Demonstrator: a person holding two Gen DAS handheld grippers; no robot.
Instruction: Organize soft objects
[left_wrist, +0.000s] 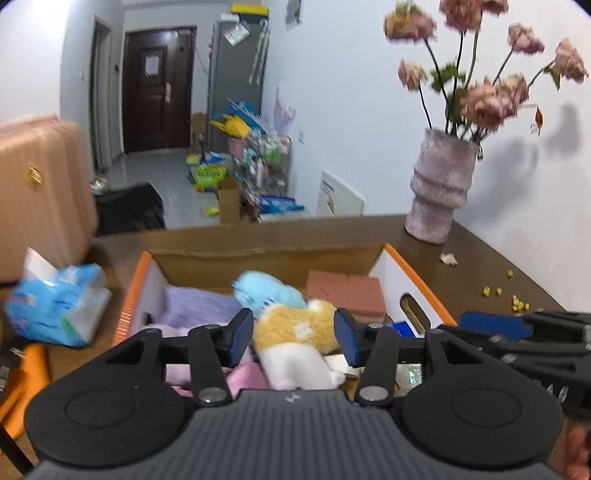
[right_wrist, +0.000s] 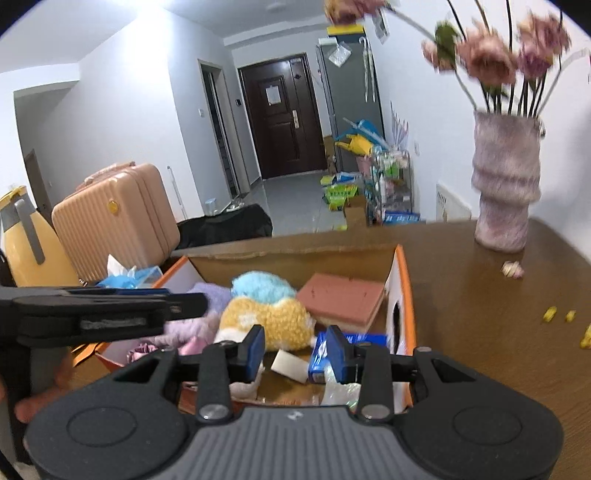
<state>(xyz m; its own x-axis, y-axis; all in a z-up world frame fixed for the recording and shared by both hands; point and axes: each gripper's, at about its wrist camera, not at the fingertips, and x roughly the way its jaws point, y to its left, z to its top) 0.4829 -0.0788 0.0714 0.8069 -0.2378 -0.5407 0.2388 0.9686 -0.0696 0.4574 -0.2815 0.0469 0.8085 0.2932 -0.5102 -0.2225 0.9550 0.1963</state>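
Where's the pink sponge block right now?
The pink sponge block lies inside the cardboard box, at its far right corner, just right of the yellow and blue plush toy in both wrist views.

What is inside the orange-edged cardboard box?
The cardboard box holds a yellow-and-white plush toy, a light-blue plush, lilac fluffy cloth, a pink sponge block and a blue packet. Anything beneath them is covered.

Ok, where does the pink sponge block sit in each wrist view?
Left wrist: pink sponge block lies in the cardboard box's far right corner, right of centre, above the right fingertip.
Right wrist: pink sponge block sits just right of centre, same corner, against the box's right wall.
Shared landmark: the yellow plush toy, immediately left of the block.
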